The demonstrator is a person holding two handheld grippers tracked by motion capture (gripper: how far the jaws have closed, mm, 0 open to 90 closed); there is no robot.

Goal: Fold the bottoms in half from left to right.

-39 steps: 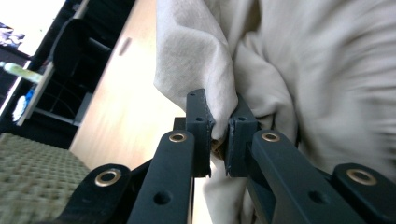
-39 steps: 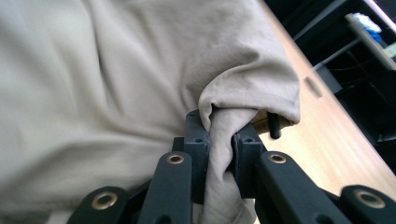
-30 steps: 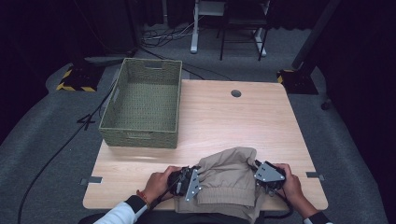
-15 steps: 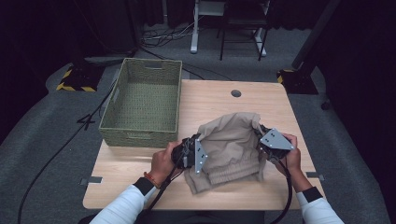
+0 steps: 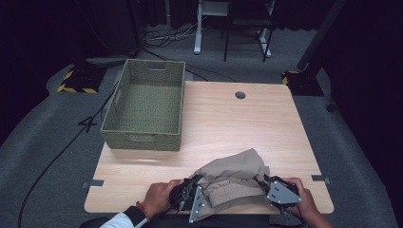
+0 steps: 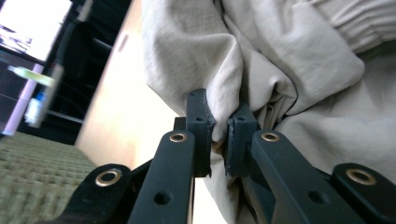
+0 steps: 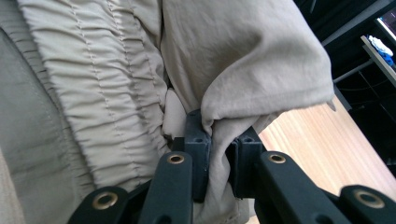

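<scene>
A beige garment (image 5: 235,175) with a gathered elastic band (image 7: 93,93) lies bunched at the table's front edge. My left gripper (image 5: 198,184) holds its left side, and in the left gripper view the jaws (image 6: 222,128) are shut on a fold of the beige cloth (image 6: 299,70). My right gripper (image 5: 265,184) holds the right side, and in the right gripper view the jaws (image 7: 222,133) pinch a hanging fold of the cloth (image 7: 243,56). A hand grips each gripper at the near edge.
A green woven basket (image 5: 147,107) stands at the back left of the wooden table (image 5: 228,123). A round cable hole (image 5: 240,95) sits near the far edge. Beyond the table are dark floor, cables and desk legs.
Both hands carried the garment out over the middle of the table, then drew it back to the front edge, where it now lies lower and more bunched. Both grips stayed shut on it.
</scene>
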